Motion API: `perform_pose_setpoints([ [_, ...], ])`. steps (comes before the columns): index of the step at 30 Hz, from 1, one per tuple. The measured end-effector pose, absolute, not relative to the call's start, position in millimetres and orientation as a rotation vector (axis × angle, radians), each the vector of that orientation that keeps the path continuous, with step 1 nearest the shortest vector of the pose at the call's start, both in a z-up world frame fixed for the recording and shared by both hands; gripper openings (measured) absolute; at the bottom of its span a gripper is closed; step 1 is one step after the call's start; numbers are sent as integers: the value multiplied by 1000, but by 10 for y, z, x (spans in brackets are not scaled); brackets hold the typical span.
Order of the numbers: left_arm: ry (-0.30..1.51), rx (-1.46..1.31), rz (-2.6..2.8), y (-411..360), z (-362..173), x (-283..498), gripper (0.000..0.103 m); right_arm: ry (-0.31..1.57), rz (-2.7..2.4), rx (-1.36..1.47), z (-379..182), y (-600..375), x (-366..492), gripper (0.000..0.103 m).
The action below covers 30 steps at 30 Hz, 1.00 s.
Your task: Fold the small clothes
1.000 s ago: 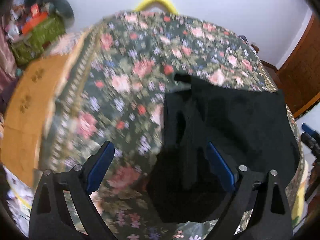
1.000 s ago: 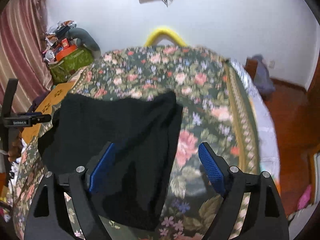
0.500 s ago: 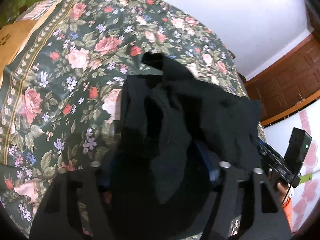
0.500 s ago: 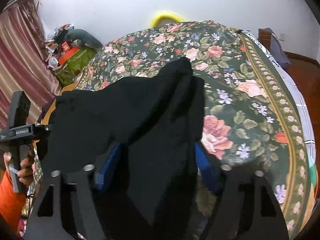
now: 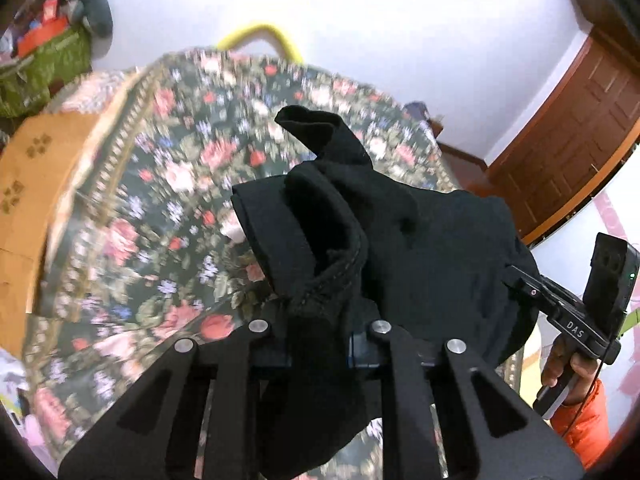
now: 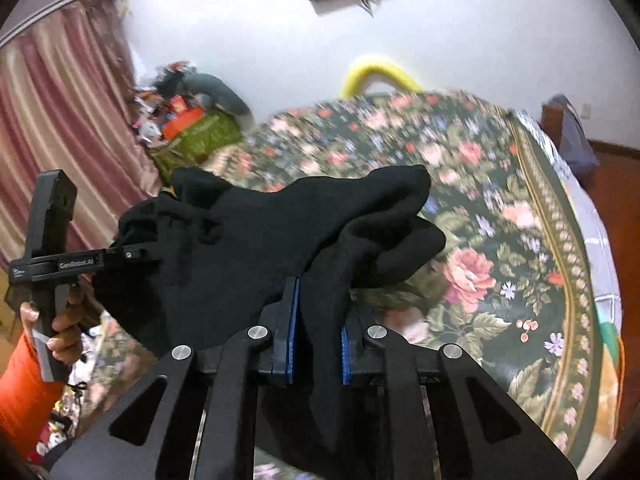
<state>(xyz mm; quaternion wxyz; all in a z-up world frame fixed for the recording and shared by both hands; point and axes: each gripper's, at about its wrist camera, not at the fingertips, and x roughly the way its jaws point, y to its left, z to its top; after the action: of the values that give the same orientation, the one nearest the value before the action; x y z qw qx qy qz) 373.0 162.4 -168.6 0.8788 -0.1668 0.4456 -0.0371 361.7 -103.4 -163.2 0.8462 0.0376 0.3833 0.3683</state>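
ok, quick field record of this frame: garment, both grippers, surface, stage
garment: black garment, bunched, lifted off the bed and spanning both grippers
left gripper: jaws have just been closing, now shut on one edge of the cloth
right gripper: jaws have just been closing, blue pads pinch a fold of the cloth
surface: bed with floral bedspread, blurred in both views
stage: garment picked up at two points, no fold made yet

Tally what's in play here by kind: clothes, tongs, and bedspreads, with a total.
Black garment: 1
Tongs: 2, left tongs and right tongs, both clamped on the garment
Floral bedspread: 1
Total: 4
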Motion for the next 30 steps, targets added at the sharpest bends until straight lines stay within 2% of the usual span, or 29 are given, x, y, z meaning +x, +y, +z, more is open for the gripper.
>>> perform_pose_setpoints([
  [7, 831, -332, -79, 1695, -1034, 3055, 17, 703, 831, 88, -1016, -1049, 3087, 14],
  [13, 826, -303, -74, 1714, -895, 2557, 17, 701, 860, 75, -944, -1009, 2657, 14],
  [17, 888, -323, -76, 1759, -1154, 2341, 17, 770, 868, 73, -1179, -984, 2471, 14],
  [25, 1062, -420, -67, 1916, -2085, 2021, 18, 943, 836, 12, -1945, -918, 2300, 15],
  [30, 1084, -344, 55, 2026, -2312, 1828, 29, 939, 760, -46, -2103, -1030, 2235, 20],
])
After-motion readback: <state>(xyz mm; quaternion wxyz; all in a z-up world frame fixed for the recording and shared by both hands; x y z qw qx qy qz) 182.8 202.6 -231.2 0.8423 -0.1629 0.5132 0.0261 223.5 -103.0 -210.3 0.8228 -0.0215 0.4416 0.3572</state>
